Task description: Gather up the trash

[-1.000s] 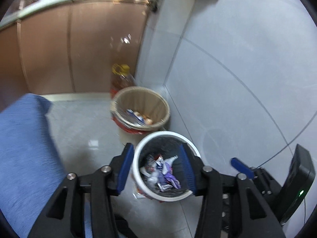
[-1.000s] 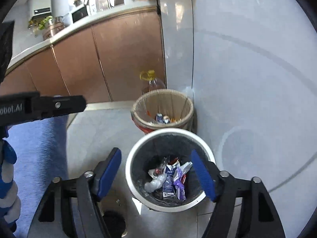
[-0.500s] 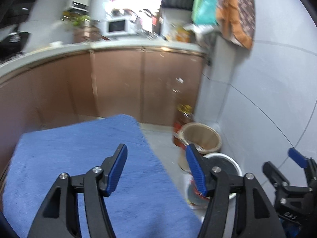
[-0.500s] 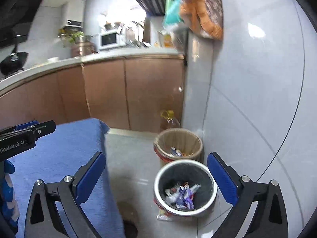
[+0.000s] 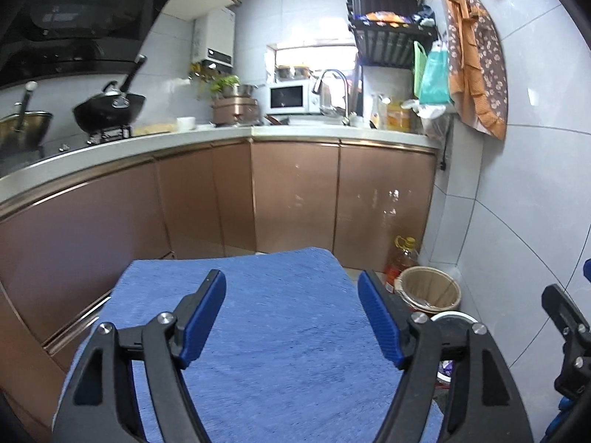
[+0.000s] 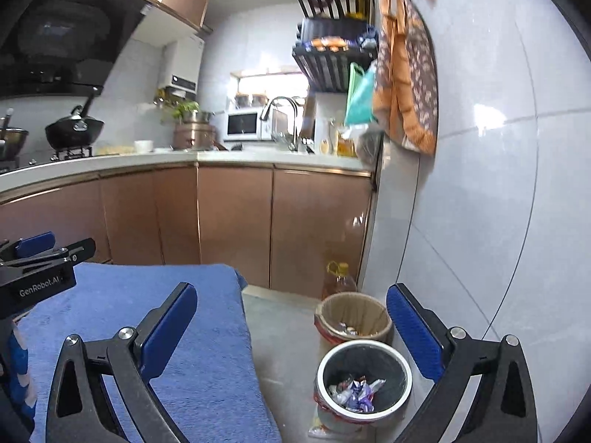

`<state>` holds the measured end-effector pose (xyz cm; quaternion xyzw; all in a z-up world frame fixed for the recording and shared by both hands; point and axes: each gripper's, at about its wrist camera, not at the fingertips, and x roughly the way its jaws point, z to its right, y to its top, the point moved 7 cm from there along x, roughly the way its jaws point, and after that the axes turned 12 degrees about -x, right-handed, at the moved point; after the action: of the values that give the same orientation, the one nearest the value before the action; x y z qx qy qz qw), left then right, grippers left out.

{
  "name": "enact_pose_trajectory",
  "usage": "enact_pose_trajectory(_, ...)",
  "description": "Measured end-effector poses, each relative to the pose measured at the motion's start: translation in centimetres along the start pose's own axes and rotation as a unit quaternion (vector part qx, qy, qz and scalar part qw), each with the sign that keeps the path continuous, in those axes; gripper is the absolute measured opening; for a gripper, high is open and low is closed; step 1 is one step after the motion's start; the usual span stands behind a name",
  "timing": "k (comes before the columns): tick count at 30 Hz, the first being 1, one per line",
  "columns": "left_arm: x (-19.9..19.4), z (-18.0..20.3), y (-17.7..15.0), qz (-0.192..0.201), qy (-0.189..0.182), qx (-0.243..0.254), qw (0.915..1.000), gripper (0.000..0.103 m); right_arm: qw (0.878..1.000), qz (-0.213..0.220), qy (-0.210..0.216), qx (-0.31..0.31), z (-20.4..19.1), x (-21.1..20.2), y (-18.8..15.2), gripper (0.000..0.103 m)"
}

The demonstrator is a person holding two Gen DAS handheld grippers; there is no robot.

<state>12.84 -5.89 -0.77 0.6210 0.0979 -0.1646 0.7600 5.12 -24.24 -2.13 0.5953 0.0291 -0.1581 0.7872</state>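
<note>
the left gripper (image 5: pixel 291 317) was seen with its jaws opening and nothing between them, its blue pads (image 5: pixel 201 319) poised above the blue cloth (image 5: pixel 280 350). the right gripper (image 6: pixel 291 332) was spread wide and empty, one finger over the right edge of the blue cloth (image 6: pixel 184 332) and the other near the white-rimmed bin (image 6: pixel 364 380). part of the left gripper's black frame, lettered "genrobot.ai", was caught at the left edge of the right wrist view.

the white-rimmed bin was found on the floor just right of the blue cloth, lined in black, with crumpled wrappers (image 6: pixel 354 389) lying at its bottom: the collected trash. in the left wrist view only a sliver of its rim (image 5: pixel 452 316) was shown behind the gripper finger. just behind the white-rimmed bin and touching it, a tan bin (image 6: pixel 352 317) with a few scraps inside was stood, also visible from the left wrist (image 5: pixel 428 289). behind the tan bin, against the cabinet corner, a bottle of yellow oil (image 6: pixel 340 277) was placed.

beyond the blue cloth, copper-coloured cabinets (image 5: pixel 295 192) were ranged under a pale counter (image 5: pixel 332 133). on the counter a microwave (image 5: pixel 290 98), a tap (image 5: pixel 332 88) and a black wok (image 5: pixel 109 109) were set. high above the tan bin, an orange patterned apron (image 6: pixel 406 81) was hung on the tiled wall.
</note>
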Motion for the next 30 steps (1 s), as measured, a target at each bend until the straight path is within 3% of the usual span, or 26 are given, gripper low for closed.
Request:
enact_pose_trajectory(10, -4.9, -1.6, 0.9, 0.049, 0.021, -0.011, 0.9985, 0.082, 0.999, 0.034, 0.005, -0.013, -1.2, -3.2, 1.2, 0.103)
enact_pose_trajectory(30, -8.4, -1.1, 1.1, 0.100, 0.016, -0.003, 0.9949, 0.083, 0.997, 0.076, -0.007, -0.007, -1.1, -6.8, 2.0, 0.103)
